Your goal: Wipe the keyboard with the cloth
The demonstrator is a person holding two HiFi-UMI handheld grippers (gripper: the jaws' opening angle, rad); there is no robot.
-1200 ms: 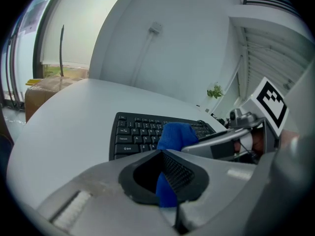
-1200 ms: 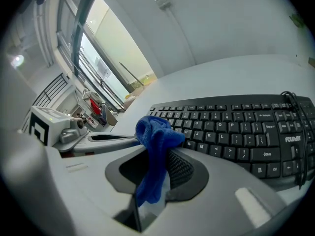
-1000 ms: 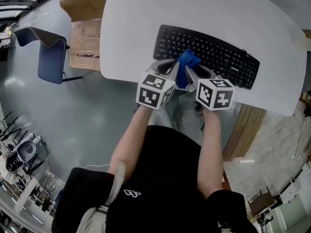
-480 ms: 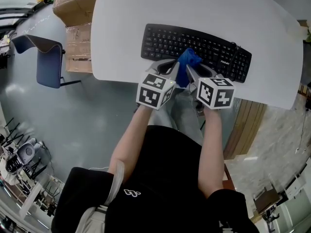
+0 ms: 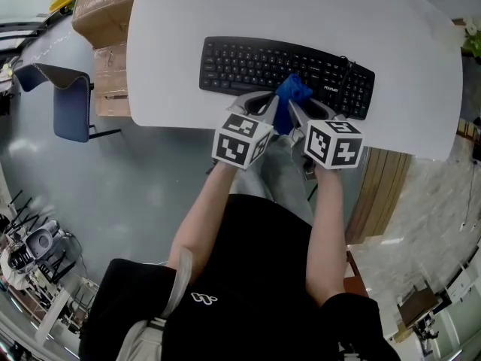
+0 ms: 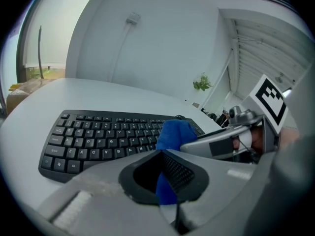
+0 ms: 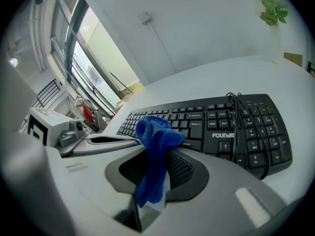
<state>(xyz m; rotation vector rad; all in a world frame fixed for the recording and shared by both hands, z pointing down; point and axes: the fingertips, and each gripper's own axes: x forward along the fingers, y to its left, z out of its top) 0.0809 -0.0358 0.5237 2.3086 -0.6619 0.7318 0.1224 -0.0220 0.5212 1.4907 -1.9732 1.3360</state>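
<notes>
Blue cloth (image 5: 290,95) bunched into a lump and pinched from two sides at once. In the left gripper view, left gripper (image 6: 167,181) with jaws closed on the cloth's lower fold, the rest of the fabric standing up past the tips. In the right gripper view, right gripper (image 7: 150,193) likewise clamped on a hanging strip, the crumpled top bulging above the jaws. Seen from the head view, both grippers side by side, tips angled toward each other, cloth rising between them. Black keyboard (image 5: 248,62) lying on the white table (image 5: 301,10), close to its near edge. Cloth over the keyboard's nearest row of keys, roughly at mid-length; touching the keys or held just above them, hard to tell from any view.
</notes>
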